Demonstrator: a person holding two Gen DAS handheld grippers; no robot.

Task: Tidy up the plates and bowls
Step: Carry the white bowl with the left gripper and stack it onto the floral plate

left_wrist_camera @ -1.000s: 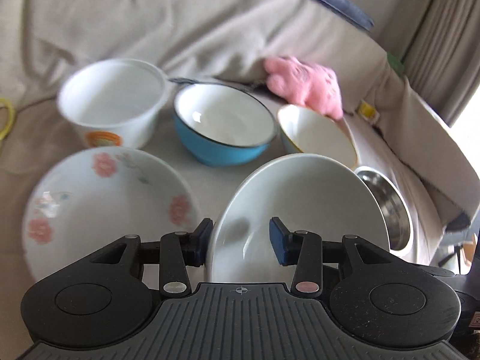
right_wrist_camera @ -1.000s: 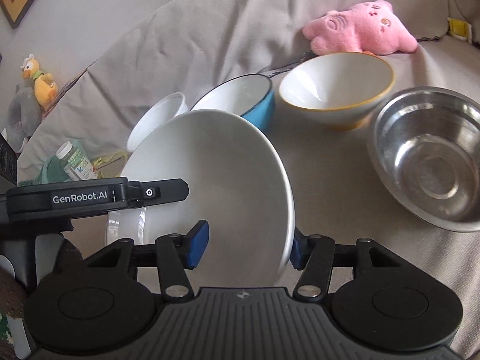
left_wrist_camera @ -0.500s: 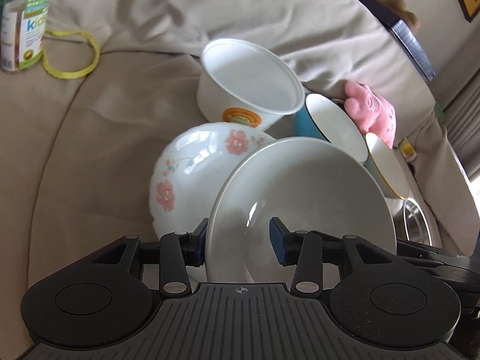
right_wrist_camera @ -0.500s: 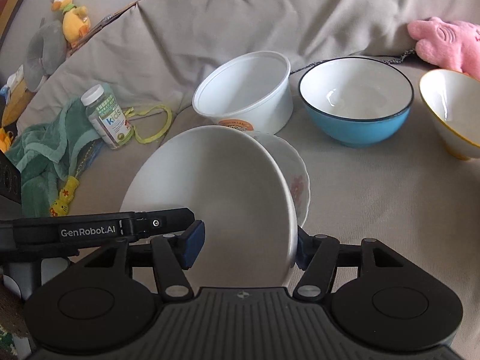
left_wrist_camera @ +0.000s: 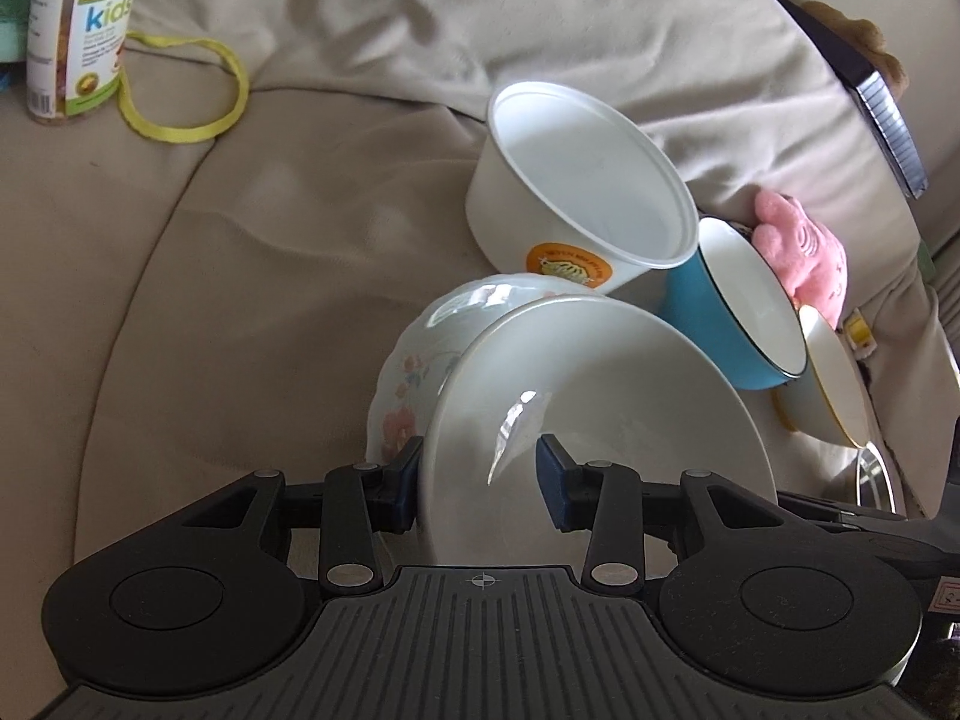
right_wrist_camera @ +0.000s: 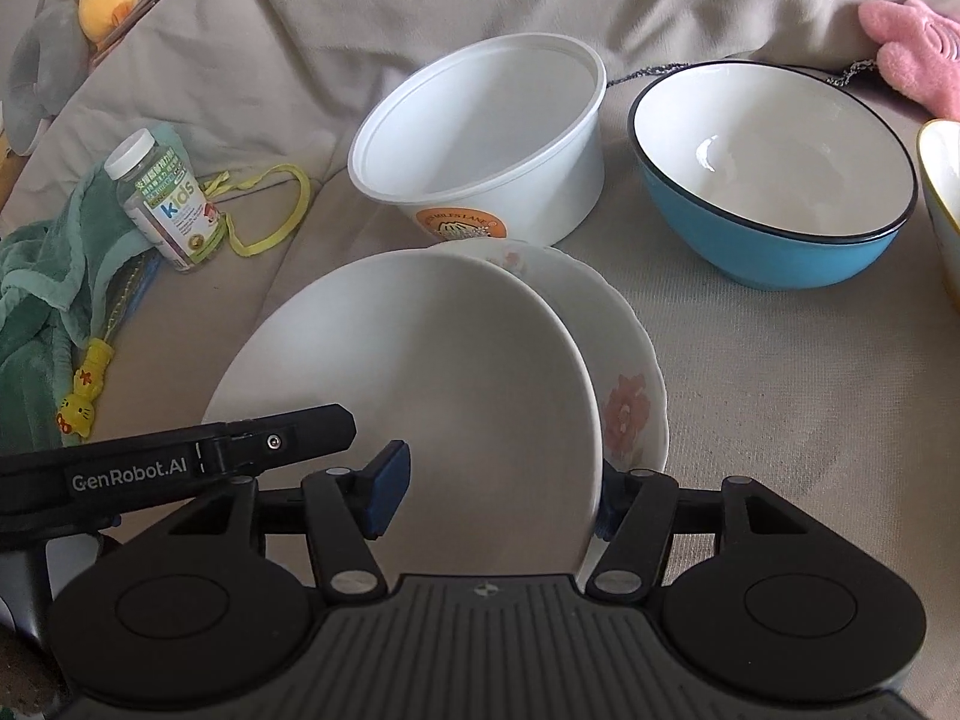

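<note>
Both grippers grasp one plain white plate [left_wrist_camera: 600, 396], also in the right wrist view [right_wrist_camera: 432, 384], from opposite rims. It hangs tilted over a flowered plate [left_wrist_camera: 408, 384] [right_wrist_camera: 624, 360] on the beige sofa cover. My left gripper [left_wrist_camera: 479, 480] has a pad on each side of the rim. My right gripper [right_wrist_camera: 498, 492] holds the opposite rim; its right pad is hidden behind the plate. Behind stand a white tub [left_wrist_camera: 576, 192] [right_wrist_camera: 492, 138], a blue bowl [left_wrist_camera: 732, 312] [right_wrist_camera: 774, 174] and a yellow-rimmed bowl [left_wrist_camera: 828, 384] [right_wrist_camera: 942, 192].
A steel bowl's edge [left_wrist_camera: 876, 474] shows at far right. A pink plush toy [left_wrist_camera: 798, 252] [right_wrist_camera: 912, 54] lies behind the bowls. A vitamin bottle [left_wrist_camera: 78, 30] [right_wrist_camera: 162, 198], a yellow loop [left_wrist_camera: 180, 90] and a green cloth [right_wrist_camera: 42, 288] lie to the left.
Both grippers have carried the white plate leftward, away from the steel bowl. It now hangs over the flowered plate and covers most of it.
</note>
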